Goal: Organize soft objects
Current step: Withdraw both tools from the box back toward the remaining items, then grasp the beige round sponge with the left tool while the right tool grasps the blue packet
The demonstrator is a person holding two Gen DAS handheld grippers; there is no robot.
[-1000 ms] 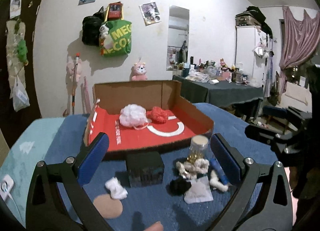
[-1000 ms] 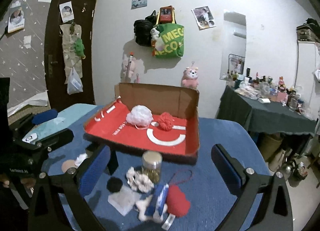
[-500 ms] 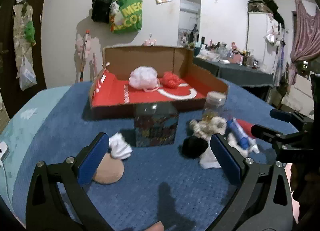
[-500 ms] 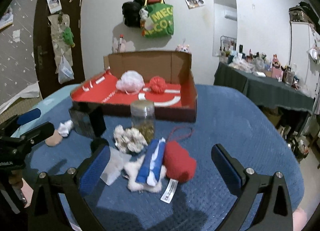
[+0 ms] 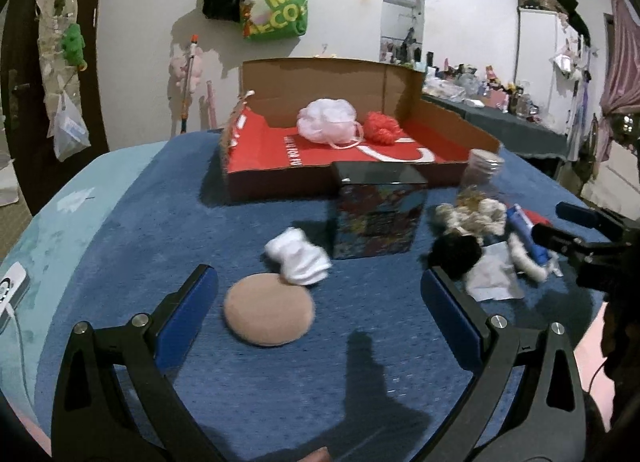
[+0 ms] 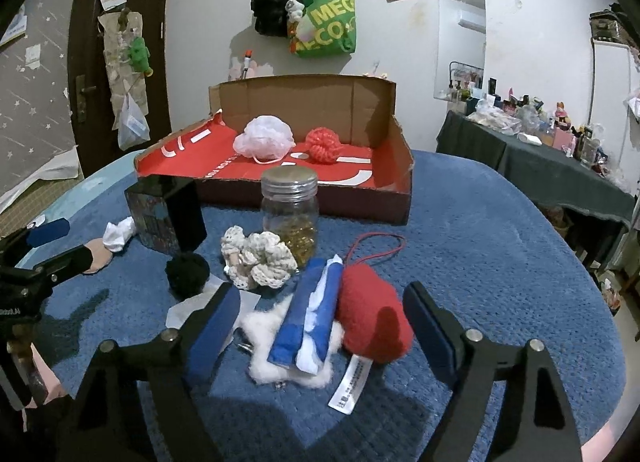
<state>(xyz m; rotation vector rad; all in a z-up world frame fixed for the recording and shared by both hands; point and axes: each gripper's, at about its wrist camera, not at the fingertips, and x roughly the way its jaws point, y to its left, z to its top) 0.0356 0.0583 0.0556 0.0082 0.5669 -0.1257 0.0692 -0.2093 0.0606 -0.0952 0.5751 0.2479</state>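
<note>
My left gripper (image 5: 318, 304) is open and low over the blue cloth, with a beige round puff (image 5: 269, 314) between its fingers and a white sock (image 5: 299, 256) just beyond. My right gripper (image 6: 322, 312) is open around a red plush pouch (image 6: 374, 316) and a blue-and-white fluffy item (image 6: 314, 322). A cream crochet scrunchie (image 6: 260, 260) and a black pompom (image 6: 187, 273) lie ahead. The red cardboard box (image 6: 402, 182) holds a white mesh sponge (image 6: 264, 139) and a red scrunchie (image 6: 324, 144).
A dark tin box (image 5: 378, 214) and a glass jar (image 6: 290, 214) stand in front of the cardboard box. A white paper piece (image 5: 494, 276) lies by the pompom. A phone (image 5: 10, 294) lies at the left edge. A cluttered side table (image 6: 532, 150) stands right.
Both grippers have dropped lower and moved closer to the loose objects. The left now straddles the beige puff; the right now straddles the red pouch and blue item.
</note>
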